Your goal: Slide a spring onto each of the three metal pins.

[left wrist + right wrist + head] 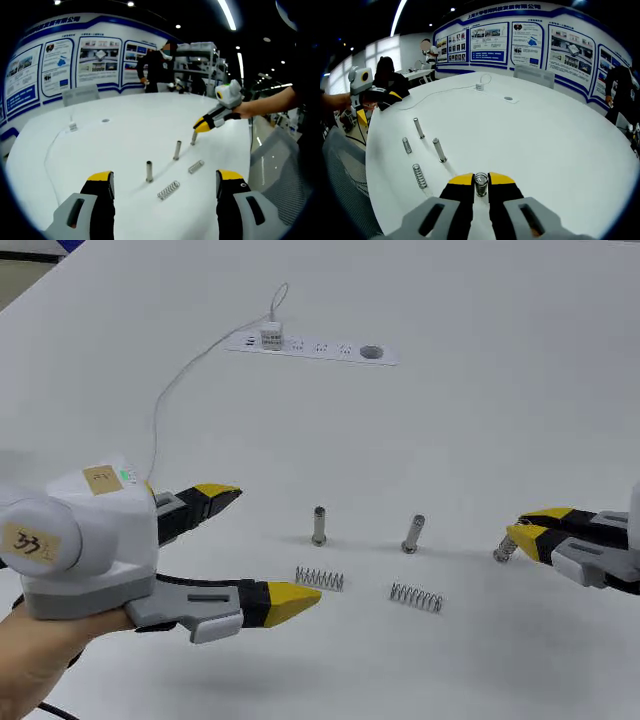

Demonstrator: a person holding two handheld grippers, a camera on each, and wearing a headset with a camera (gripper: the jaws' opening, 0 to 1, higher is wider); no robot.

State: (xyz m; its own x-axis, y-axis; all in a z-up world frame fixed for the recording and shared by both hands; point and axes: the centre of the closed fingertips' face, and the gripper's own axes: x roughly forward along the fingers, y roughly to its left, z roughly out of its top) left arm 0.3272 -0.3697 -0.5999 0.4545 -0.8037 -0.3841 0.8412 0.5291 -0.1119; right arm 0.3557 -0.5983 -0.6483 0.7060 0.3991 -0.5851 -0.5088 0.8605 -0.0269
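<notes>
Right claw (480, 178) pinching spring (481, 184) | white table (545, 135) | poster wall (530, 45)

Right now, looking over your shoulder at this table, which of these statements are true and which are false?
1. Two springs lie loose on the table. True.
2. The left gripper is clamped on a spring. False: its jaws stand open and hold nothing.
3. Two pins stand upright with no spring on them. True.
4. The right gripper is wide open. False: it is shut on a third spring.
5. Nothing is plugged into the power strip. False: a white plug with a cable sits in it.
</notes>
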